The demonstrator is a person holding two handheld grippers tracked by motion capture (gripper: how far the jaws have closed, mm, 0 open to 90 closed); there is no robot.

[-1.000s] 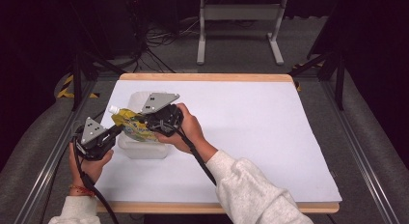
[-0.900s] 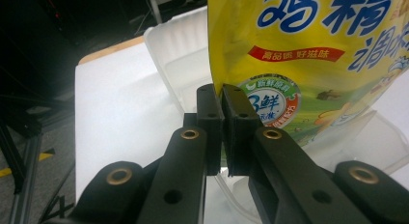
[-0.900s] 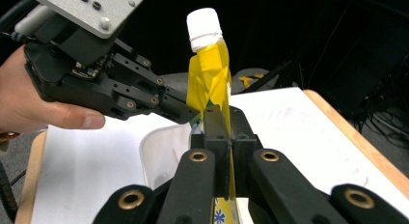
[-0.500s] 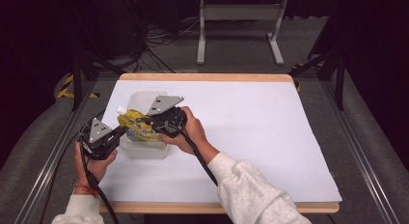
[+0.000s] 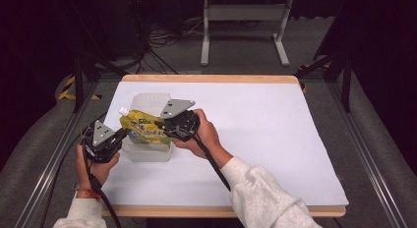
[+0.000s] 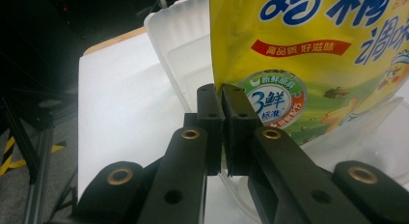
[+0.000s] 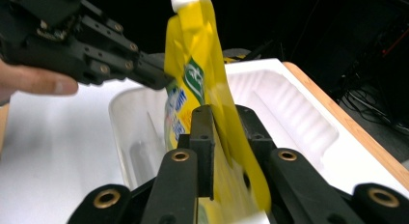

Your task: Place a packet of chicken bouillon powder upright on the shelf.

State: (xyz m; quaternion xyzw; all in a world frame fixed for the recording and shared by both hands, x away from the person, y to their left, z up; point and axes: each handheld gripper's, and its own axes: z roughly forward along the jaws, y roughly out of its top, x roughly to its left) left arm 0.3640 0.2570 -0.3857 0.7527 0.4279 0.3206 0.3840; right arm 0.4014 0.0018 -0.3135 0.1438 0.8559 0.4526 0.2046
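1. I have the yellow pouch [image 5: 142,129] held by both sides, hanging over the white plastic tub [image 5: 147,152] at the left part of the tabletop [image 5: 275,139]. I judge the work about midway: the pouch is gripped and held above the tub's opening, but whether I am putting it in or taking it out I cannot tell from this alone.

2. My left gripper [image 6: 221,105] is closed thin on the pouch's edge, its jaws nearly meeting with only the sheet of the pouch between them. In the high view this left gripper [image 5: 119,135] sits just beside the tub's left wall.

3. My right gripper [image 7: 226,122] is clamped on the opposite edge, the yellow film pinched between its jaws. From above, the right gripper [image 5: 164,127] is over the tub's right side.

4. What is left, as I judge it: to settle the pouch either inside the tub or on the tabletop, then let go with both.

5. The pouch is a soft stand-up bag, bright yellow, with a white screw cap [image 5: 123,111] at its upper-left corner, blue lettering, a red band and a round green badge [image 6: 272,96]. It hangs tilted, slightly creased, its lower part reaching into the tub.

6. The tub is translucent white, ribbed inside, standing on the white sheet.
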